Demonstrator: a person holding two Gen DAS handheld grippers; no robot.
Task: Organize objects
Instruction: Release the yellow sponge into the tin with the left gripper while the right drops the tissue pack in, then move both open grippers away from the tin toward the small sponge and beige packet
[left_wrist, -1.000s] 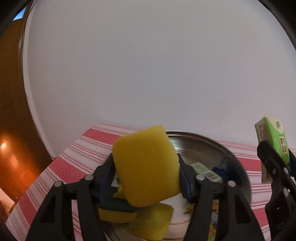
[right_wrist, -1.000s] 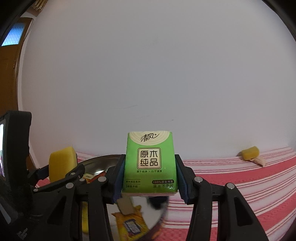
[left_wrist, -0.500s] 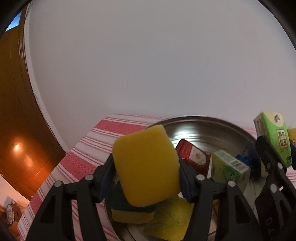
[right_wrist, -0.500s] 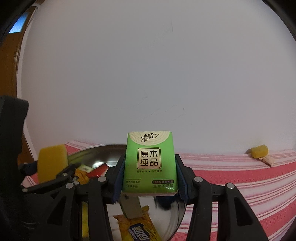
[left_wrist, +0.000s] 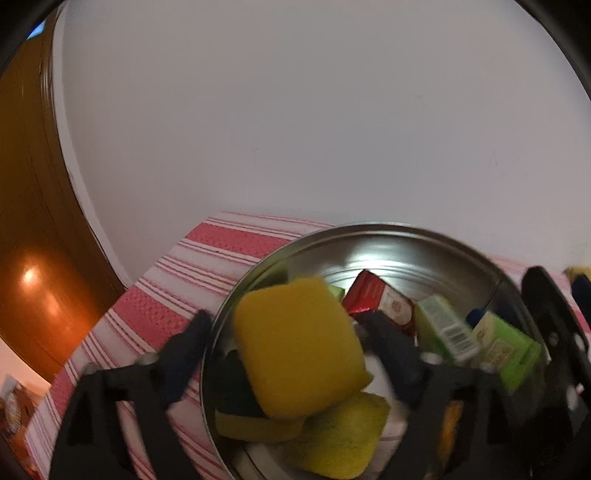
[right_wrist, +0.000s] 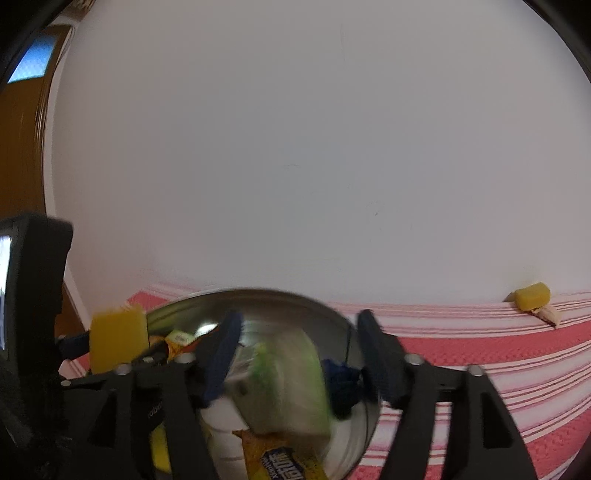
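Note:
My left gripper (left_wrist: 286, 323) hangs over a steel bowl (left_wrist: 369, 228) with its jaws opening. The yellow sponge (left_wrist: 299, 347) sits loose between them, with a gap beside the left finger. My right gripper (right_wrist: 299, 318) is over the same bowl (right_wrist: 258, 294), jaws also opening. The green tissue pack (right_wrist: 284, 384) is a blur between its fingers, free of the pads and tilted. In the left wrist view that pack (left_wrist: 506, 349) appears at the bowl's right side. The sponge (right_wrist: 118, 339) shows at the left of the right wrist view.
The bowl holds a red packet (left_wrist: 376, 303), another green pack (left_wrist: 443, 328), more yellow sponges (left_wrist: 343, 439) and an orange snack packet (right_wrist: 284, 461). The table has a red-and-white striped cloth (right_wrist: 480, 350). A yellow sponge (right_wrist: 532, 296) lies by the wall. A wooden door (left_wrist: 29, 221) stands left.
Both grippers went from shut to open. The sponge and the green pack came free and are dropping into the bowl. The left view has tipped down, showing more of the bowl's inside.

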